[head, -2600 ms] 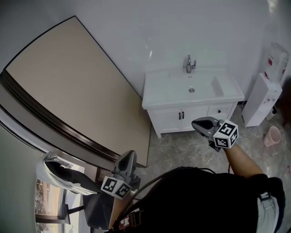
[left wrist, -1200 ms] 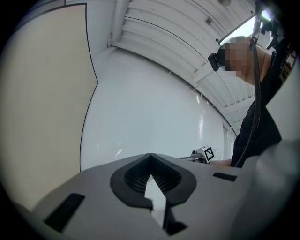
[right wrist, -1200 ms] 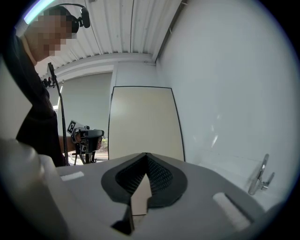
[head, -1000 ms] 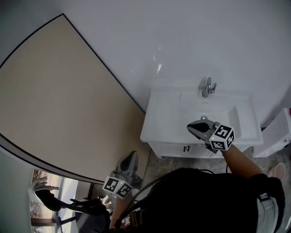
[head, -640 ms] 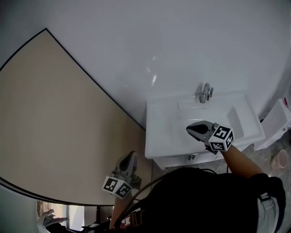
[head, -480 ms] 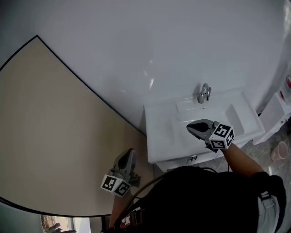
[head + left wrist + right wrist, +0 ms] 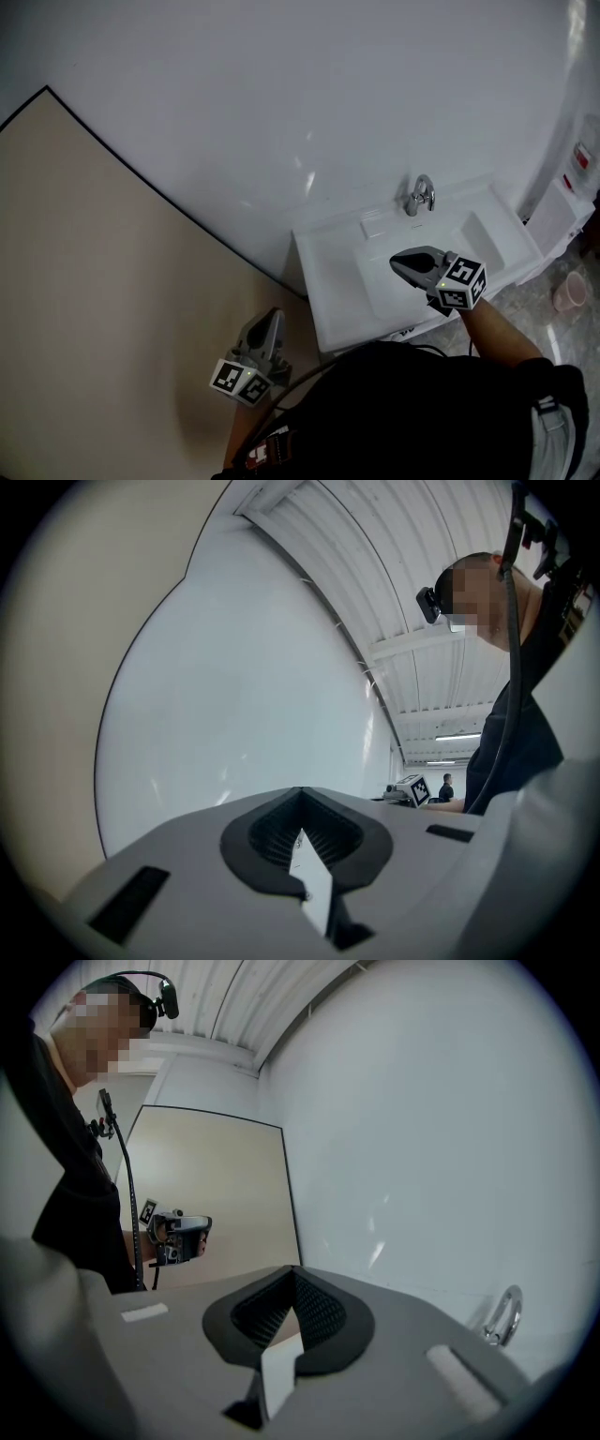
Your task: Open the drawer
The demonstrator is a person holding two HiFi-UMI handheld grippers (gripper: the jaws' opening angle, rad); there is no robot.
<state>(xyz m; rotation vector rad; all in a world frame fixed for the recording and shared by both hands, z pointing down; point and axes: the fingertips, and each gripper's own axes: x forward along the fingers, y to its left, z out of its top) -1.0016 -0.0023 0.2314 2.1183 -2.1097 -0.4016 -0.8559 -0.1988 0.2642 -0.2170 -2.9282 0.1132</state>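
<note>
The white vanity [image 7: 330, 272] with its chrome faucet [image 7: 421, 195] stands against the white wall. Its cabinet front is almost wholly hidden under the countertop edge and my body; only a dark handle [image 7: 407, 332] peeks out, and no drawer front shows. My right gripper [image 7: 396, 262] hovers over the basin, shut and holding nothing, with the faucet [image 7: 504, 1316] at the right of the right gripper view. My left gripper [image 7: 273, 317] hangs left of the vanity in front of the beige panel, shut and empty. In the gripper views, both the left gripper [image 7: 300, 791] and the right gripper [image 7: 293, 1270] have their jaws meeting at the tip.
A beige wall panel [image 7: 94, 309] fills the left. A white water dispenser [image 7: 562, 211] and a pink bin [image 7: 568, 292] stand right of the vanity on the mottled floor. The right gripper view shows the left gripper [image 7: 178, 1235] before that panel.
I have come closer to the vanity: its doors and drawer front have slipped out of sight under the countertop. Both grippers travelled along with me and stayed shut.
</note>
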